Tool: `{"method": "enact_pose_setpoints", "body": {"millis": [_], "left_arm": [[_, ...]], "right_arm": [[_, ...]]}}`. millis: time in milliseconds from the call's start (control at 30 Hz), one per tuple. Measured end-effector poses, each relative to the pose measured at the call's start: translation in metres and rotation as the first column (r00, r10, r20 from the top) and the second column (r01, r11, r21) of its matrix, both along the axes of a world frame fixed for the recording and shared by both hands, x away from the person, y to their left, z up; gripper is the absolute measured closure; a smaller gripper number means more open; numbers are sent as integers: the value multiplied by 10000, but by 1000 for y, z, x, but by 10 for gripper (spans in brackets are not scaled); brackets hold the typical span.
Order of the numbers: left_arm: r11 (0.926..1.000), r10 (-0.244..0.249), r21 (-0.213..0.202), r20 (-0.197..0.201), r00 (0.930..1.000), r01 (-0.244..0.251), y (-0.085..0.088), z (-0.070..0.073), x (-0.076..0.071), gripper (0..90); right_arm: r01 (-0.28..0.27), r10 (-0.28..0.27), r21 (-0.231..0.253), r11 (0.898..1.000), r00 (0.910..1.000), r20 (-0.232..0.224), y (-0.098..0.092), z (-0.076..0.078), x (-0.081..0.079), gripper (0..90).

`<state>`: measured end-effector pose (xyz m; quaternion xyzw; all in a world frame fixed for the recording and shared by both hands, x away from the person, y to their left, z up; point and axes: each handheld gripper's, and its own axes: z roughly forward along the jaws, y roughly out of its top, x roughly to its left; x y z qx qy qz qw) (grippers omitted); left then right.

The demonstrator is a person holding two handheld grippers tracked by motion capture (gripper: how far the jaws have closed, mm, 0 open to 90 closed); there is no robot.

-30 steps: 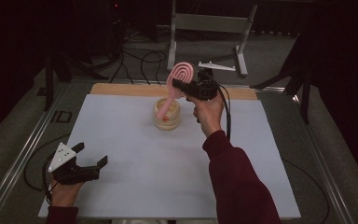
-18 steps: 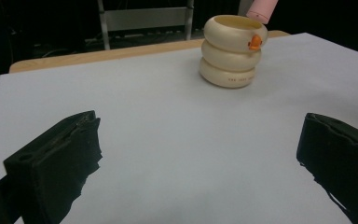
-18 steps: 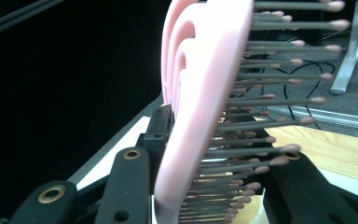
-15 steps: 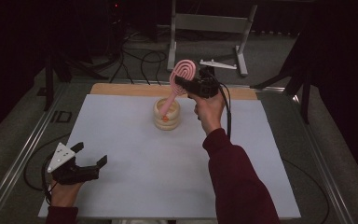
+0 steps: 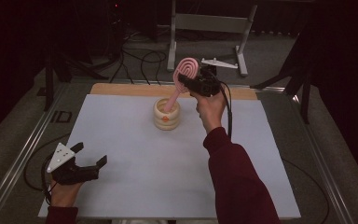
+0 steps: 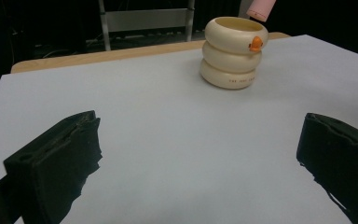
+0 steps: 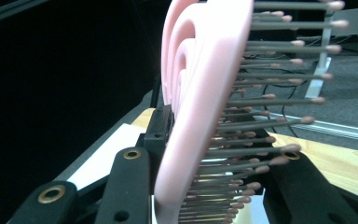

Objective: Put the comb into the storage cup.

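- Hairbrush (image 5: 185,74), pink with a looped head, was clenched in my right gripper (image 5: 192,84) above the far middle of the table; its handle angled down into the cream ringed holder (image 5: 166,114).
- Through the right gripper view I saw the brush head edge-on (image 7: 200,93), its bristles (image 7: 270,100) pointing right, pinched between the black jaws.
- A line of small print ran round the holder's lowest ring (image 6: 235,81) in the left gripper view, too small for me to read; an orange knob (image 6: 256,43) sat on the top ring.
- Against half a second earlier, the brush and my right hand (image 5: 209,107) stood much as they had, and my left gripper (image 5: 81,165) had not shifted.
- My left gripper rested released, jaws wide apart, at the near left of the white table sheet (image 5: 135,177), well apart from the holder.
- Beyond the table's wooden far edge (image 5: 121,88) I noted floor cables (image 5: 135,58) and a grey metal stand (image 5: 209,28).
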<state>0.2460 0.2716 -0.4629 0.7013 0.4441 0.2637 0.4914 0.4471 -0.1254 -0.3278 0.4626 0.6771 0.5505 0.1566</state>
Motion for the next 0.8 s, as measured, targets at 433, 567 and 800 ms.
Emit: {"method": "enact_pose_setpoints", "body": {"millis": [433, 567, 800], "left_arm": [[10000, -30, -17, -5, 10000, 30, 0, 0, 0, 0], [10000, -12, -26, 21, 10000, 13, 0, 0, 0, 0], [10000, 27, -87, 22, 10000, -27, 2, 1, -1, 0]], "right_arm": [[301, -299, -139, 9994, 9995, 141, -1, -2, 5, 639], [340, -337, -194, 9992, 9993, 142, -1, -3, 7, 640], [509, -503, -241, 9984, 9985, 232, -2, -5, 10, 639]]}}
